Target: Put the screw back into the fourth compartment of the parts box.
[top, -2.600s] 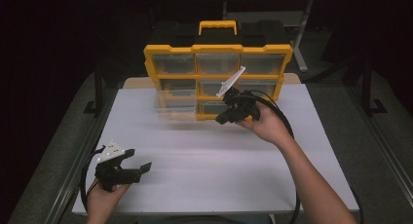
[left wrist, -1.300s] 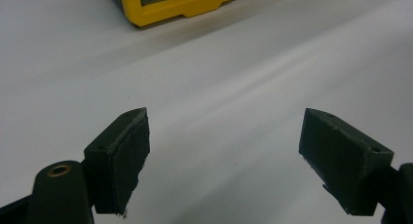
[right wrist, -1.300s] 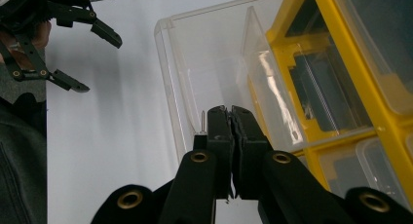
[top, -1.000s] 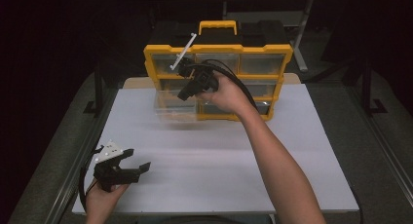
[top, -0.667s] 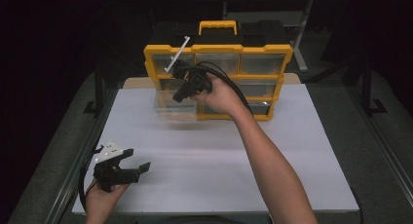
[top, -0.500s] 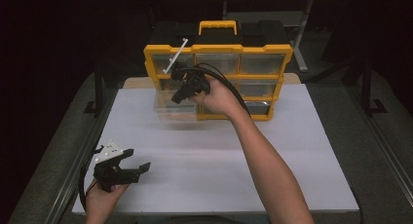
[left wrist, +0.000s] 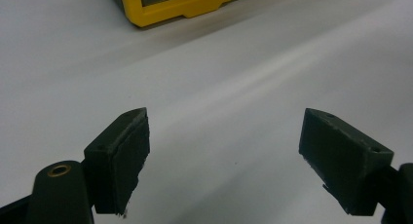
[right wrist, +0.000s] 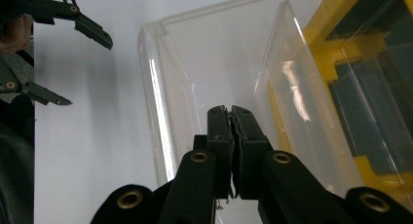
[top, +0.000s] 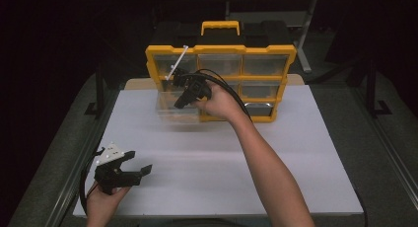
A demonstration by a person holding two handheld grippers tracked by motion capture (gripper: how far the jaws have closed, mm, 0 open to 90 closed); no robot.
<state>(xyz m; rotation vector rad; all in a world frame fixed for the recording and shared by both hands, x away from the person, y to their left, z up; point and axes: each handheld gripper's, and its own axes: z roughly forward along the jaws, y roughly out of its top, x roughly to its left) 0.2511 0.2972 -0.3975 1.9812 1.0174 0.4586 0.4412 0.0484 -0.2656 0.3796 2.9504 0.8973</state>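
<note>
One yellow drawer organiser [top: 283, 56] stands at the far side of the one white desk [top: 222, 168]. Its front shows three rows of three compartments, nine in all. One clear plastic drawer [top: 178, 108] is pulled out of it at the left. One black carry handle with a yellow grip [top: 220, 25] sits on top. Two tools are present: the left tool [top: 132, 164] and the right tool [top: 178, 103], each with one trailing cable.

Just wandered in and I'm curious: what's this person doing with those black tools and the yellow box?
A person holds a black tool in each hand at a white table. The right tool, jaws shut with nothing between them, is over a clear plastic drawer that sits pulled out in front of the yellow organizer. The left tool rests near the table's front edge, jaws open and empty.
</note>
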